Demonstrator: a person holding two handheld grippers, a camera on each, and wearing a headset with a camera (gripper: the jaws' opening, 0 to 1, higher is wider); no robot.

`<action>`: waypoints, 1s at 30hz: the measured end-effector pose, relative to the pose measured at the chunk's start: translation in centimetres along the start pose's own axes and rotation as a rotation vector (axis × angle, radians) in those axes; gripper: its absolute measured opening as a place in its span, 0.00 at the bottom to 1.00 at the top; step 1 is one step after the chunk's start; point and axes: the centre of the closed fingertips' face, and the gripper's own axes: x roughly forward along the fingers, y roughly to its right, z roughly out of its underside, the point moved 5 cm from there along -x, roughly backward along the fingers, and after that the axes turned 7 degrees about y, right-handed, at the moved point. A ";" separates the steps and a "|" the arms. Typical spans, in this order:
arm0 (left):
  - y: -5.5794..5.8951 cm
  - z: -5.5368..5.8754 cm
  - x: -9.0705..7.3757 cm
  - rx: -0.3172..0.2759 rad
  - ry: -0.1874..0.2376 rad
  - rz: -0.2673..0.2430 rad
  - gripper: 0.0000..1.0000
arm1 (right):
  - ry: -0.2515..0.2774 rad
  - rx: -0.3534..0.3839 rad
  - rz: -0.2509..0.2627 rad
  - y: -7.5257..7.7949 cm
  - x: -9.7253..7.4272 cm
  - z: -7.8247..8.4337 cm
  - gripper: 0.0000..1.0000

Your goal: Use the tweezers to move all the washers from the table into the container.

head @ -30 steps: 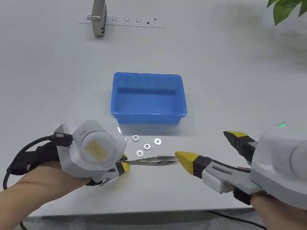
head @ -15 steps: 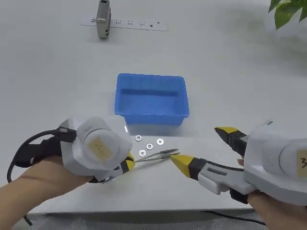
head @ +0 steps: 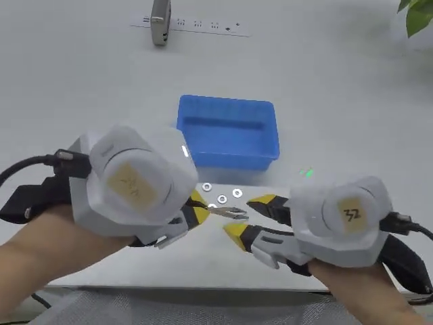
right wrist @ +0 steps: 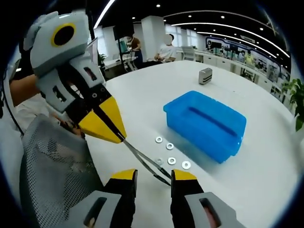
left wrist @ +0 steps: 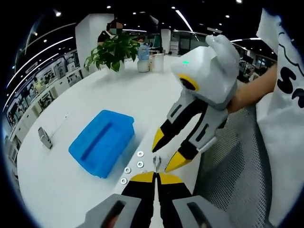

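Note:
A blue container (head: 229,132) sits mid-table, and several small washers (head: 222,199) lie on the white table (head: 338,101) just in front of it. My left gripper (head: 199,213) is shut on the handle end of the thin metal tweezers (head: 226,212), which point to the right. My right gripper (head: 242,215) is open, its yellow-tipped jaws standing either side of the tweezers' tip. In the right gripper view the tweezers (right wrist: 145,159) run between my right gripper's (right wrist: 154,175) jaws, with washers (right wrist: 171,160) and container (right wrist: 206,121) beyond. In the left gripper view my left gripper (left wrist: 155,176) holds the tweezers (left wrist: 156,164).
A power strip (head: 203,24) and a metal block (head: 160,13) lie at the table's far edge. A plant leaf (head: 419,17) shows at top right. The table's front edge (head: 203,286) runs just below both grippers. A cable (head: 27,166) trails from the left gripper.
My right gripper has swung left and closed the distance, so its open jaws now flank the tweezers' tip. The left gripper keeps its hold on the tweezers. The head camera has shifted.

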 end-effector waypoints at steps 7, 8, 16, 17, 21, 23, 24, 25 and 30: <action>0.0 -0.8 -0.6 0.000 0.015 0.012 0.00 | -0.020 -0.024 -0.049 -0.5 1.4 -0.1 0.12; 0.0 -0.7 -0.7 0.001 0.011 0.013 0.00 | -0.019 -0.025 -0.054 -0.6 1.4 -0.1 0.12; -1.4 -1.5 -1.5 0.038 0.010 -0.035 0.00 | 0.032 -0.067 -0.090 -0.8 2.8 -2.2 0.09; -1.8 -1.6 -1.7 0.050 0.004 -0.049 0.00 | 0.037 -0.067 -0.097 -0.8 3.1 -2.5 0.09; -3.0 -1.7 -2.2 0.058 -0.002 -0.074 0.00 | 0.064 -0.071 -0.110 -0.4 4.4 -4.0 0.09; -3.7 -1.5 -2.3 0.063 -0.009 -0.082 0.00 | 0.076 -0.076 -0.110 -0.1 4.8 -4.3 0.09; -3.9 -1.5 -2.3 0.065 -0.013 -0.085 0.00 | 0.079 -0.073 -0.112 0.0 5.0 -4.3 0.09; -4.1 -1.4 -2.3 0.063 -0.016 -0.087 0.00 | 0.081 -0.066 -0.112 0.1 5.1 -4.4 0.09; -4.5 -1.2 -2.2 0.065 -0.024 -0.097 0.00 | 0.085 -0.059 -0.113 0.4 5.7 -4.5 0.09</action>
